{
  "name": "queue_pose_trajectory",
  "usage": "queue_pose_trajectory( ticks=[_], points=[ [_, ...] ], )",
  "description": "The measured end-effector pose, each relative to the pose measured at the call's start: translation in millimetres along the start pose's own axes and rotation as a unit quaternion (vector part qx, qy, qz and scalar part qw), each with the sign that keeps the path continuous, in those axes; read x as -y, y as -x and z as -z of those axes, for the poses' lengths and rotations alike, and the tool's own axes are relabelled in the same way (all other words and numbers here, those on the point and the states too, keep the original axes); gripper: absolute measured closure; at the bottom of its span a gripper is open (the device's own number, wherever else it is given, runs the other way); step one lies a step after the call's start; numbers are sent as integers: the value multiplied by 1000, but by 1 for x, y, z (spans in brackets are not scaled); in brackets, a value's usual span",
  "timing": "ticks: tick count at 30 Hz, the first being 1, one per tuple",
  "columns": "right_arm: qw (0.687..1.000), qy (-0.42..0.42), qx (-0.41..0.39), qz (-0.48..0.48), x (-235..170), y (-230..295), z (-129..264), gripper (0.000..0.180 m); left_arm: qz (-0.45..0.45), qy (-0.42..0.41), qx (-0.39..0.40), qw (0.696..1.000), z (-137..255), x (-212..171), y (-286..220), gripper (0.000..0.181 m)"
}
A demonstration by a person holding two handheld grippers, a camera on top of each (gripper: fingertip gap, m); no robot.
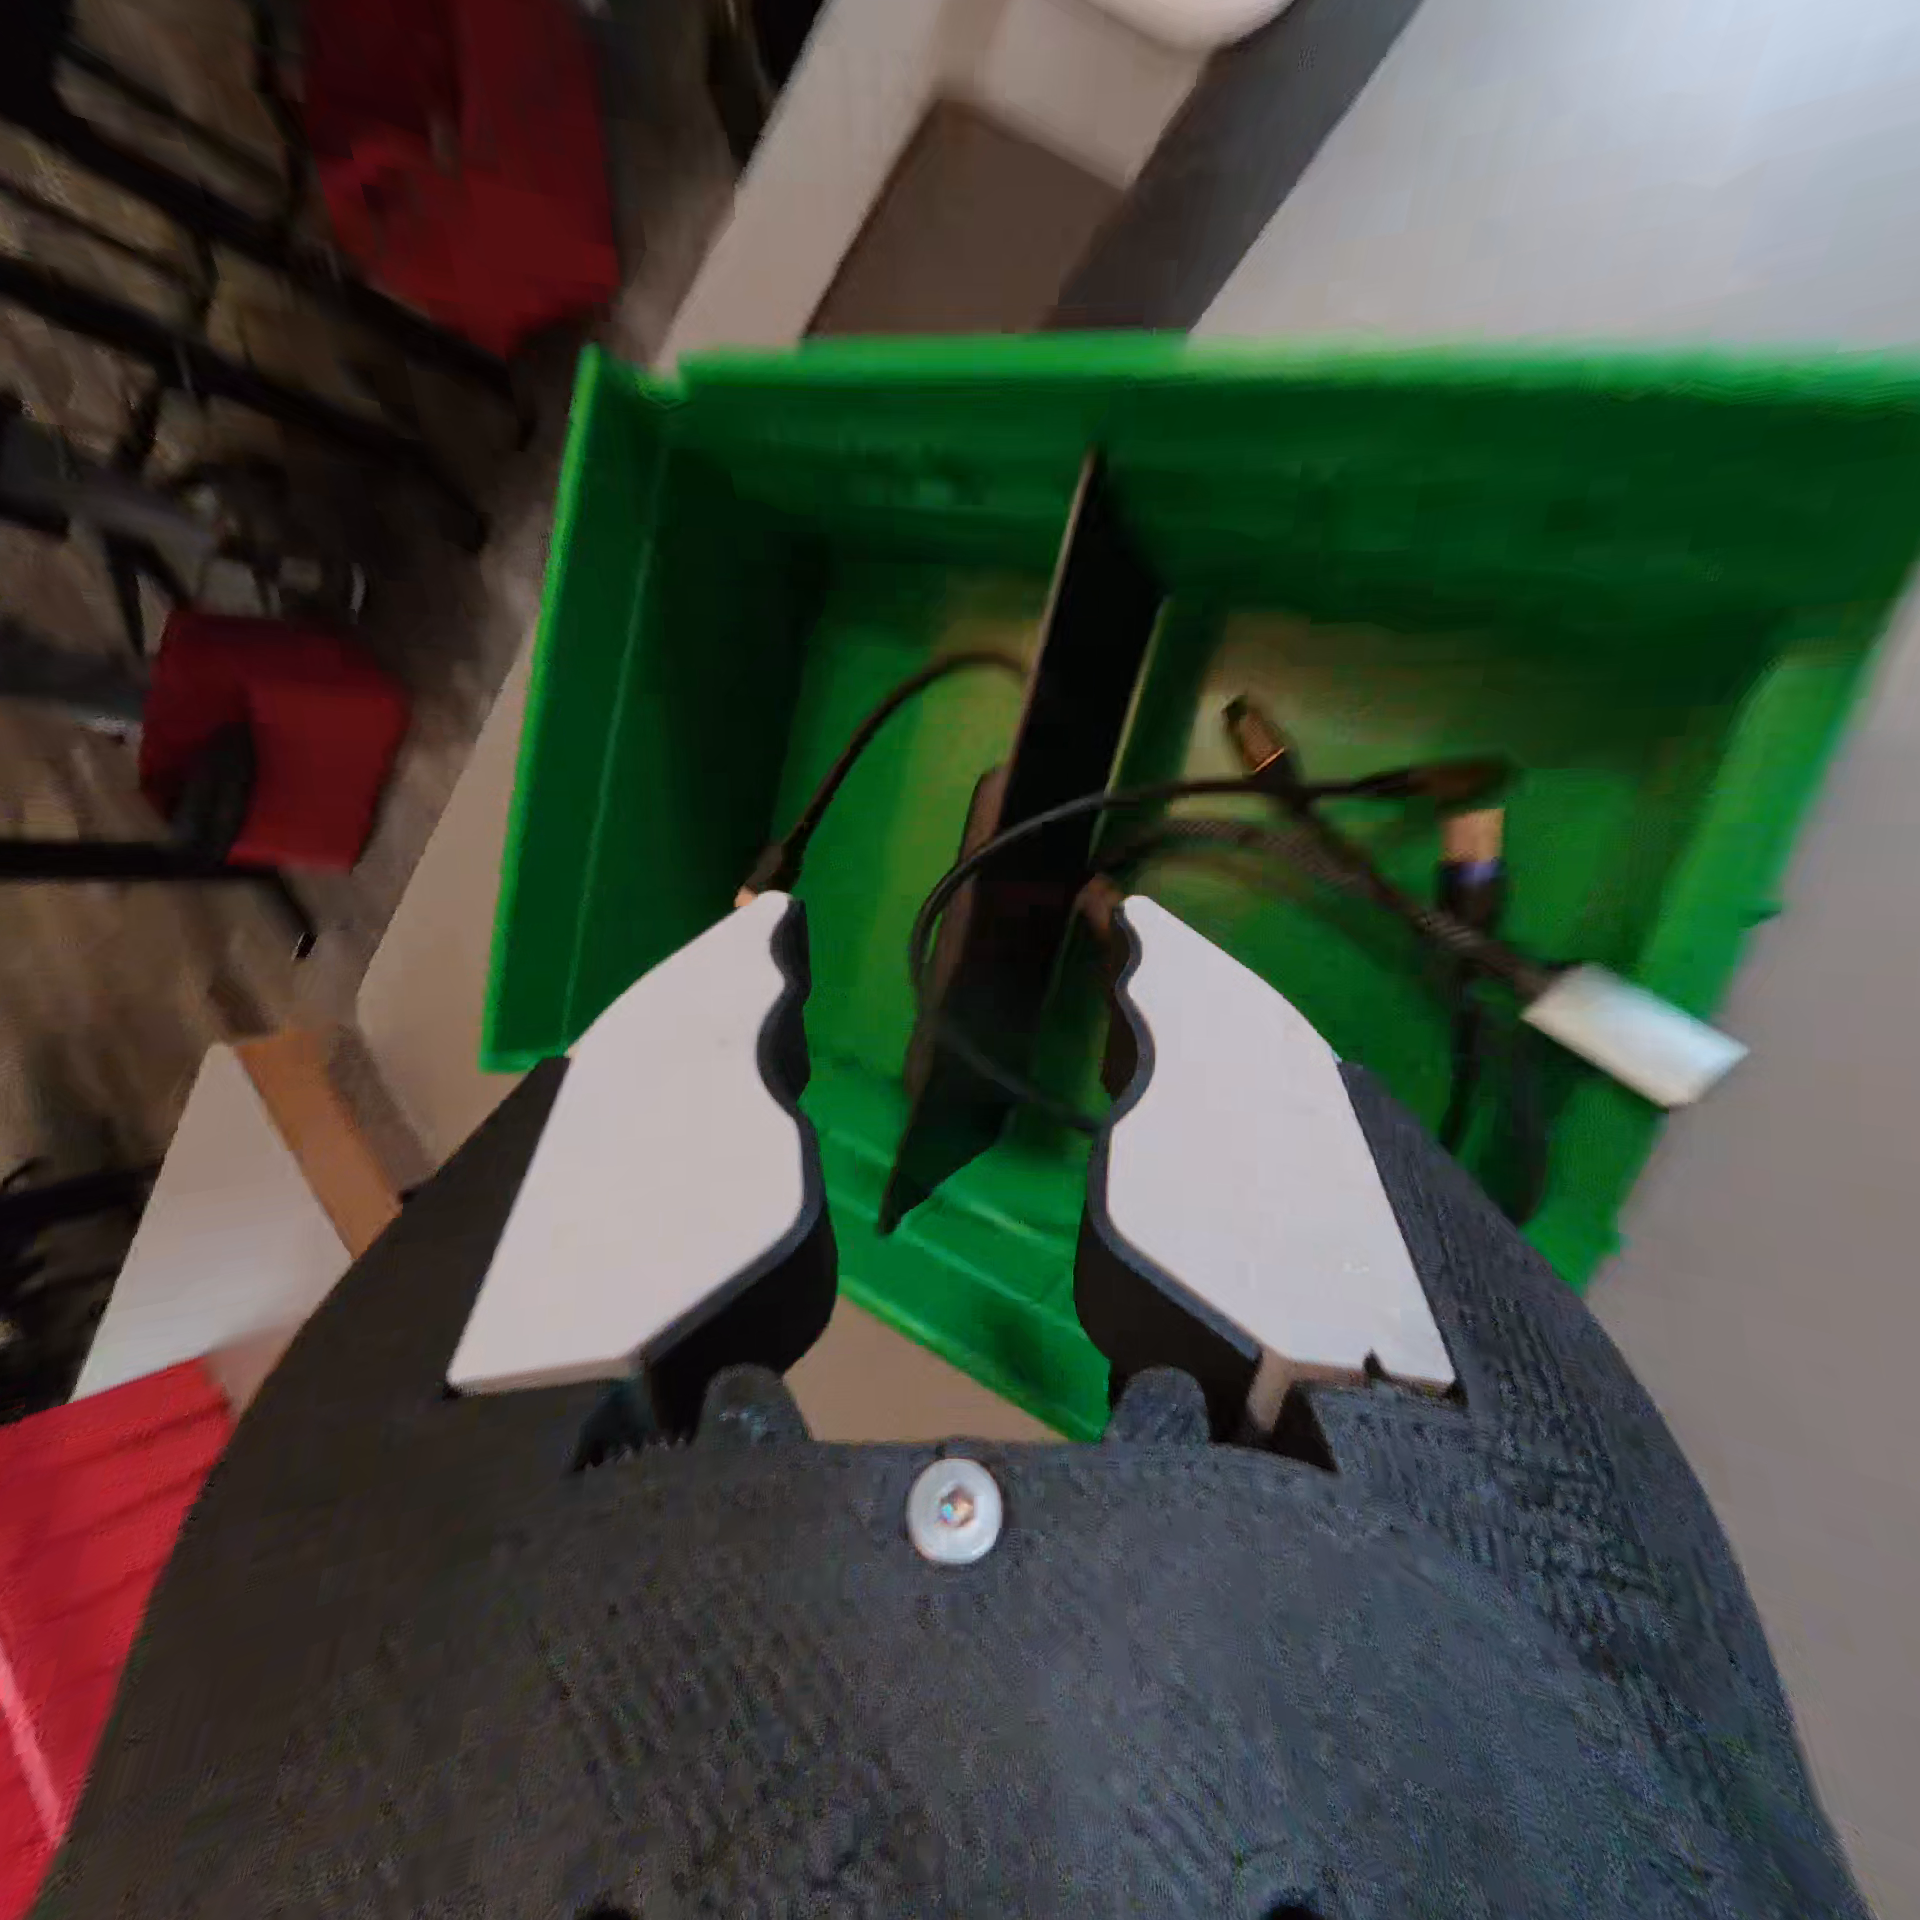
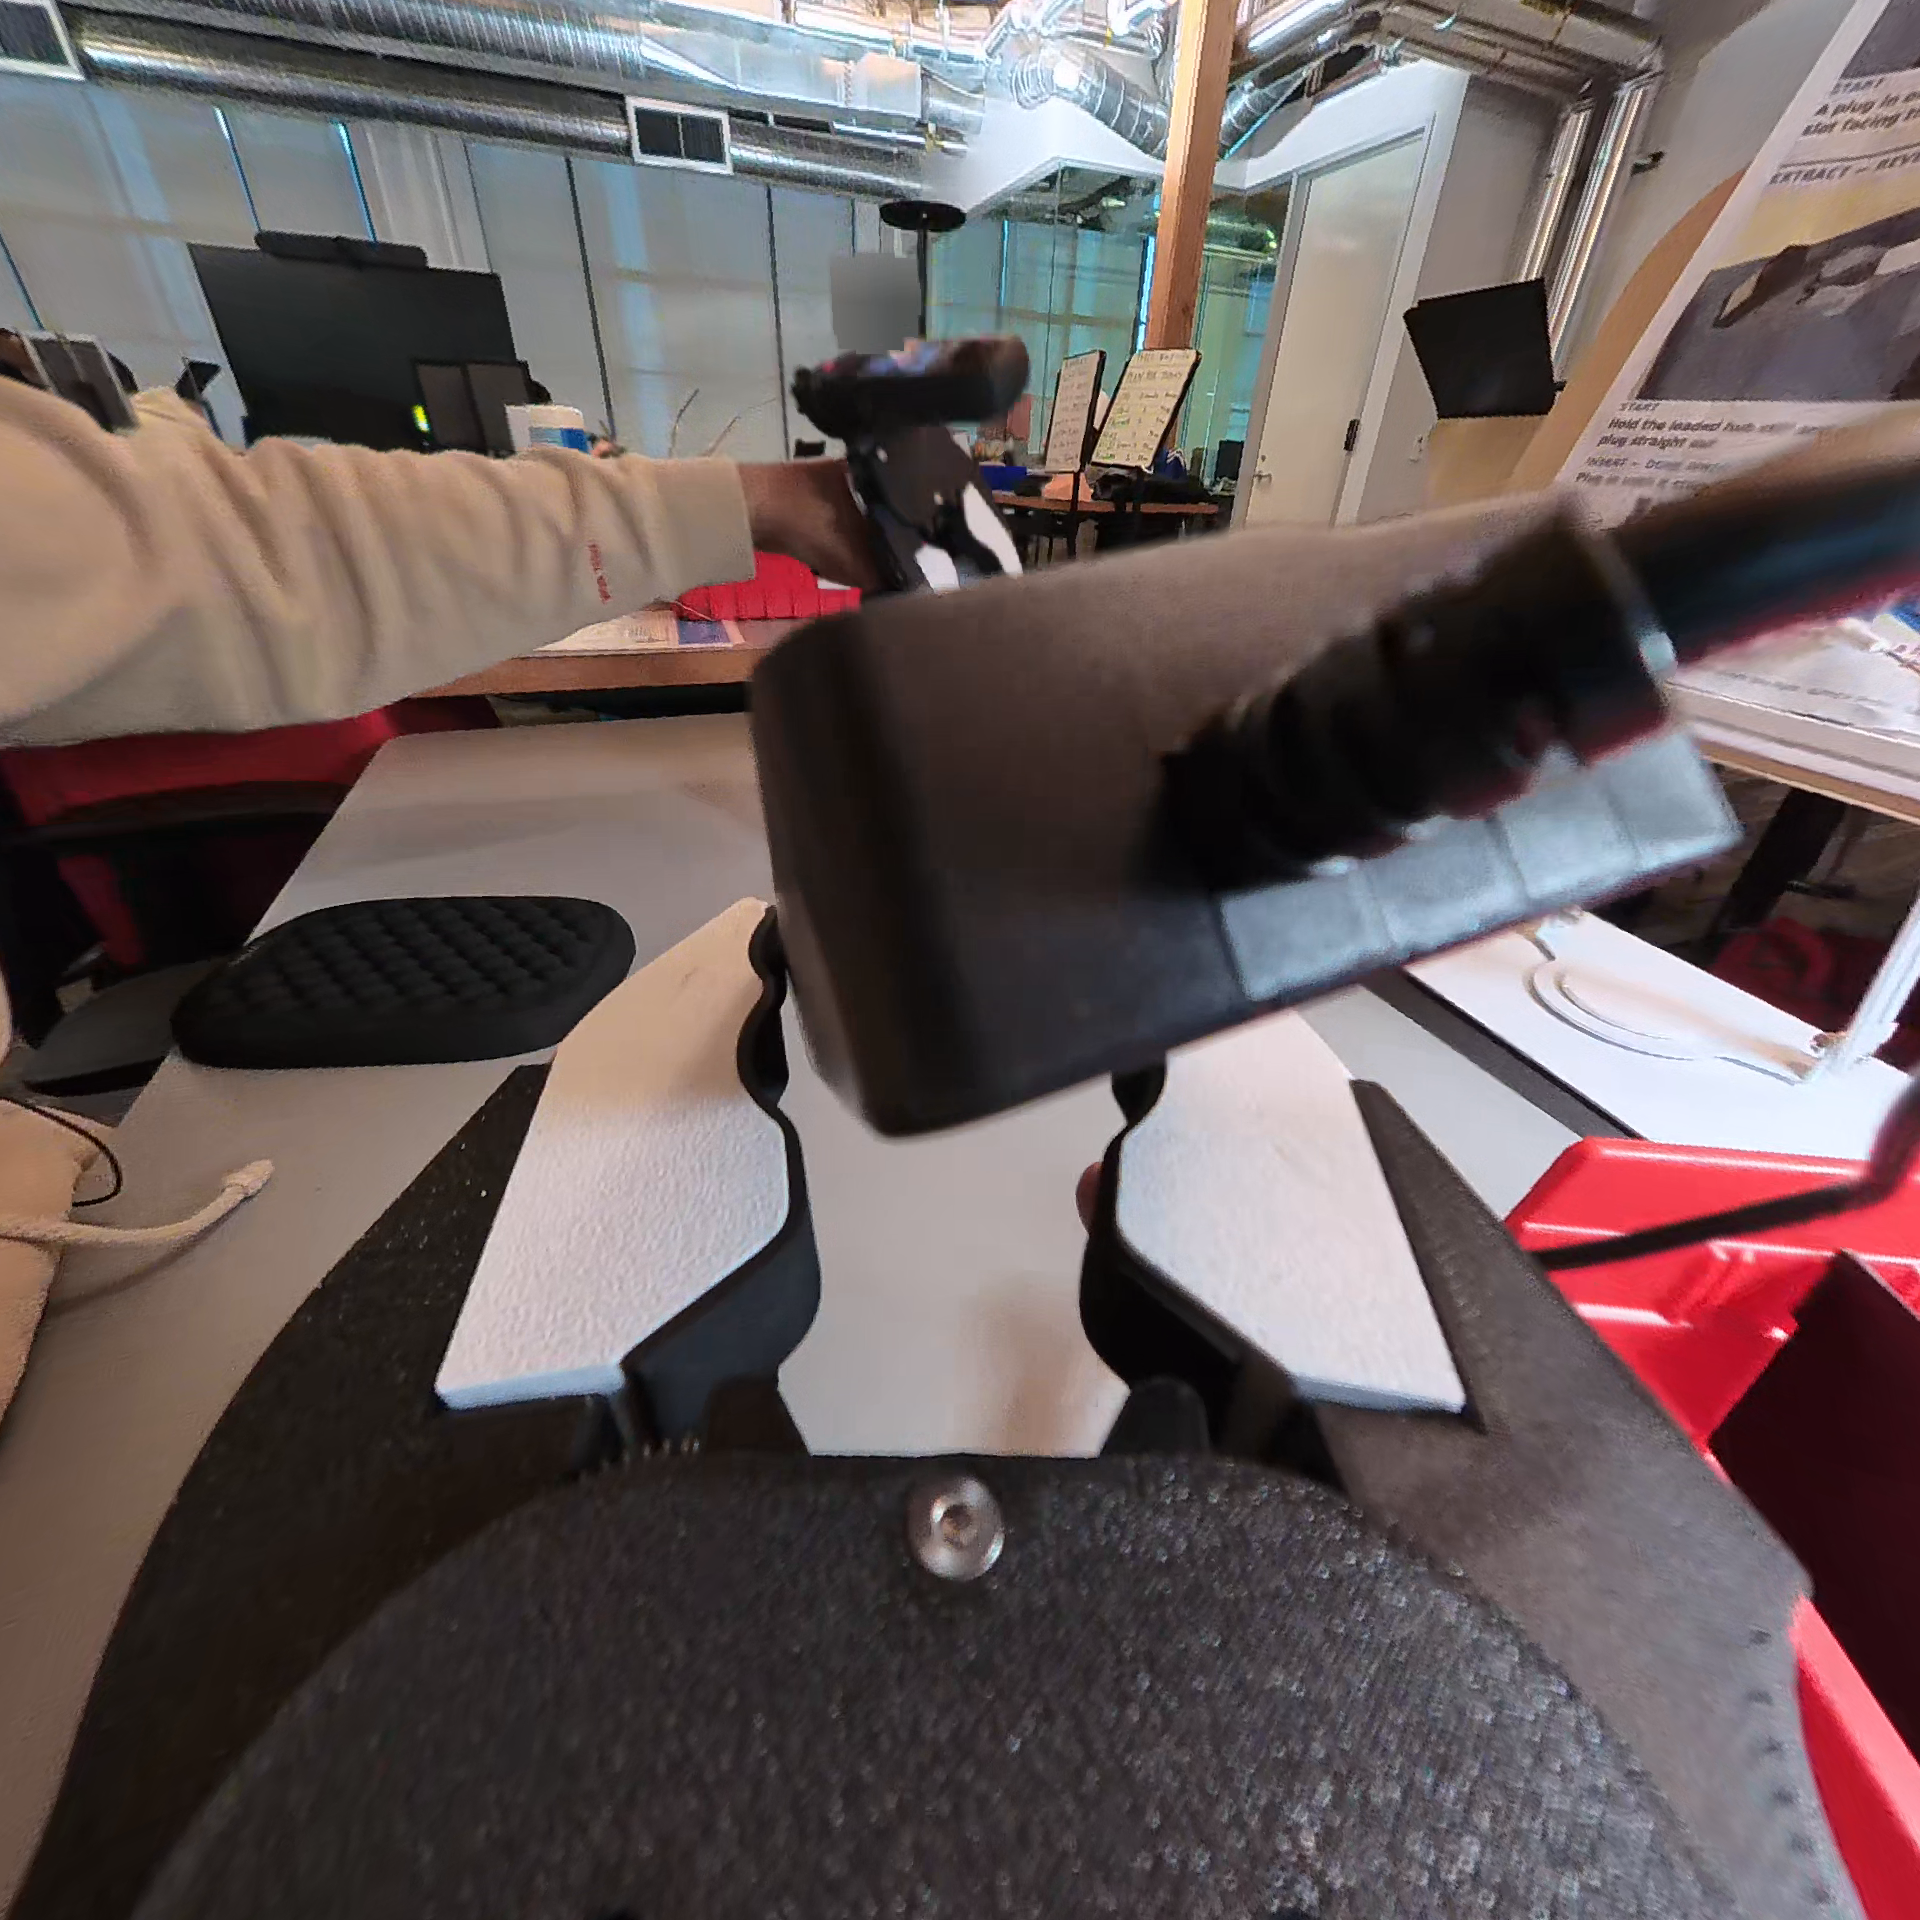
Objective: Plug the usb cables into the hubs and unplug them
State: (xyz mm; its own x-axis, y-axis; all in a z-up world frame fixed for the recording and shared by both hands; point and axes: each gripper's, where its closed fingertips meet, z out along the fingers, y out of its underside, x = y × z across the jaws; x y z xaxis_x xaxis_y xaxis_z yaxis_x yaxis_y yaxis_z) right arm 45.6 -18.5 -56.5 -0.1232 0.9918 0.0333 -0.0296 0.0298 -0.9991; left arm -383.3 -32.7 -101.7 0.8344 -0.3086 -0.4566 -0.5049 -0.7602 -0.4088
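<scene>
In the right wrist view, my right gripper [image 2: 951, 997] is shut on a dark grey USB hub [image 2: 997, 790] and holds it tilted above the table. A thick black plug [image 2: 1351, 717] sits in the hub's top and its cable runs off to the upper right. In the left wrist view, my left gripper [image 1: 951, 914] is open and empty above a green bin [image 1: 582, 727]. A black divider [image 1: 1070, 727] splits the bin. Black USB cables [image 1: 1299, 821] and a silver-white connector [image 1: 1631, 1039] lie in the right compartment, one black cable [image 1: 883, 717] in the left. The left gripper also shows far off in the right wrist view [image 2: 935, 499], held by a cream-sleeved arm.
A red bin [image 2: 1662, 1299] with a thin black cable over it stands at the right. A black bumpy pad [image 2: 416, 977] lies on the grey table [image 2: 520, 810] at the left. Printed sheets stand at the far right. The green bin sits near the table's edge, with red chairs beyond.
</scene>
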Motion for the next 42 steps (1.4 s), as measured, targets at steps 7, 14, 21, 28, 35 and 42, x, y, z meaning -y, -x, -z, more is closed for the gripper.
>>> queue_pose_trajectory(
  ticks=[7, 14, 21, 28, 35, 42],
  points=[
    [1000, 11, -17, -8, -9, -8, 9, 119, -10, 86, -28, 996, -43, -31, 2, 164],
    [1000, 7, -26, -12, -8, -13, 17, 119, 15, 3, -11, 1000, 24, 10, 13, 176],
    [1000, -2, -29, -10, -1, -11, 19, 119, 94, -155, -119, 976, 113, 88, -44, 177],
    [999, -3, -43, -10, -1, -17, 27, 119, 243, -203, -359, 878, 92, 108, -182, 177],
    [998, -6, -57, -23, -5, -26, 39, 119, 300, -204, -430, 827, 31, 74, -271, 176],
    [998, -5, -58, -33, -8, -28, 38, 119, 6, -265, -330, 906, 61, 62, -291, 155]
  ],
)
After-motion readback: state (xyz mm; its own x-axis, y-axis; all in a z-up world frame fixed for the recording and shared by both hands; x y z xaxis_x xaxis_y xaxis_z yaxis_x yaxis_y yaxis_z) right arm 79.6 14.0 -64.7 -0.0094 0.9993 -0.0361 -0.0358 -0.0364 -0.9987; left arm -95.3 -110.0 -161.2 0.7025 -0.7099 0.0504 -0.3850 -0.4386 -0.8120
